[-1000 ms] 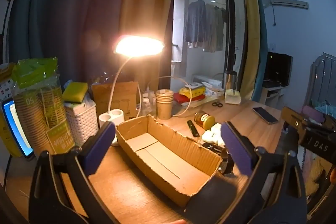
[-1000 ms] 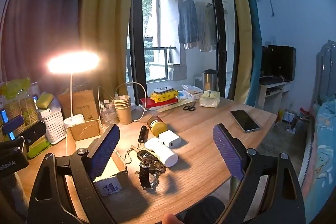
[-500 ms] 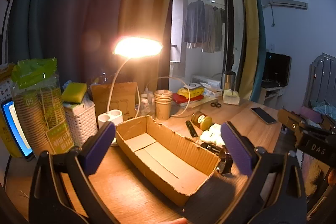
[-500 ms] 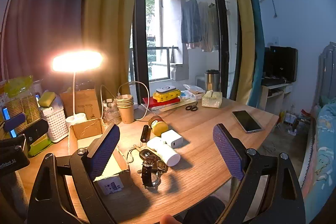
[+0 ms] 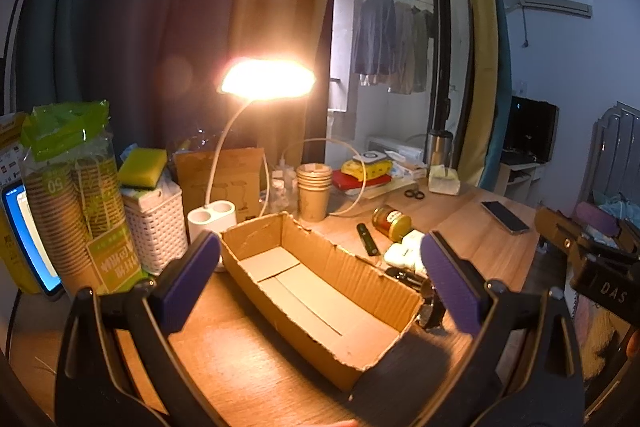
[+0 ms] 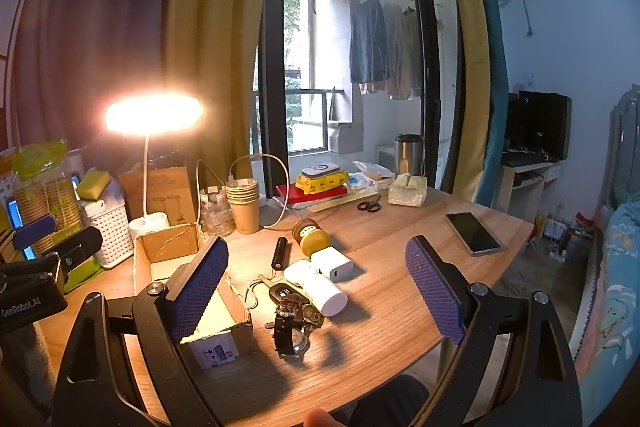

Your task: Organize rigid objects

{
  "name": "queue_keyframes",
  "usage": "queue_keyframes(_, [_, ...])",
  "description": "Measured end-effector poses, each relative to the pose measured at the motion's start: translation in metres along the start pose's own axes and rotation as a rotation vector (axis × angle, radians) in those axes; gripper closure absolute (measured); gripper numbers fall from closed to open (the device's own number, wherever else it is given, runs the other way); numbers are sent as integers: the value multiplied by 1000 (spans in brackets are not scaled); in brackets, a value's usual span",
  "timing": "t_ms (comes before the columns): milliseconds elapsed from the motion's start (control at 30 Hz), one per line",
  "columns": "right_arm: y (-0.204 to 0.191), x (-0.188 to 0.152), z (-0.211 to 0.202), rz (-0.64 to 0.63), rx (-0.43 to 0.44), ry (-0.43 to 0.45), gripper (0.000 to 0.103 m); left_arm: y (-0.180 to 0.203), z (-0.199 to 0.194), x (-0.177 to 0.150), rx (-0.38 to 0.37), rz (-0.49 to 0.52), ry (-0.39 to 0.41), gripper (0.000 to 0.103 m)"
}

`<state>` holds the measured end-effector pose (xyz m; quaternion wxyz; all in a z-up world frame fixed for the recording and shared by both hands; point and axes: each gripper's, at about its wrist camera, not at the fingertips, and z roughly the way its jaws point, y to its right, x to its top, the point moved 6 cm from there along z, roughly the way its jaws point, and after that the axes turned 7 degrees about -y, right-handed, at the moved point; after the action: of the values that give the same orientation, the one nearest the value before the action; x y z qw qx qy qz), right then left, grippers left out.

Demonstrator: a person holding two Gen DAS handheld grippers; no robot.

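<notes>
An empty open cardboard box (image 5: 316, 279) lies on the wooden desk, seen also at the left in the right wrist view as the cardboard box (image 6: 168, 247). Beside it sits a cluster: a wristwatch (image 6: 290, 327), keys (image 6: 284, 293), a white cylinder (image 6: 322, 293), a white charger cube (image 6: 334, 263), a yellow-lidded jar (image 6: 310, 237) and a black stick (image 6: 279, 253). My left gripper (image 5: 320, 283) hovers open above the box. My right gripper (image 6: 316, 295) hangs open above the cluster, holding nothing.
A lit desk lamp (image 6: 152, 115), a white basket (image 5: 154, 223), stacked paper cups (image 6: 243, 201), scissors (image 6: 369, 205), a tissue pack (image 6: 406, 191) and a phone (image 6: 472, 233) stand further back. The desk's front edge (image 6: 360, 391) is close below my right gripper.
Both views shift only slightly; the right gripper has drifted a little toward the cluster. Both grippers stay open and nothing on the desk has moved.
</notes>
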<state>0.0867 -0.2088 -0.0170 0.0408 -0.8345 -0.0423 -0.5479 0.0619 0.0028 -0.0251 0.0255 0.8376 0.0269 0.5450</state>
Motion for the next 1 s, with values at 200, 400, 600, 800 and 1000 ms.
queue_keyframes(200, [0,0,0,1,3,-3,11,-1,1,1,0,-1,0,2])
queue_keyframes(400, [0,0,0,0,1,-3,11,-1,1,1,-1,-1,0,2])
queue_keyframes(600, [-1,0,0,0,0,-3,11,-1,1,0,1,0,0,2])
queue_keyframes(800, [-1,0,0,-4,2,-6,11,-1,1,1,0,0,-1,2])
queue_keyframes(1000, [-1,0,0,-3,1,-6,11,0,1,-1,-2,-1,-2,2])
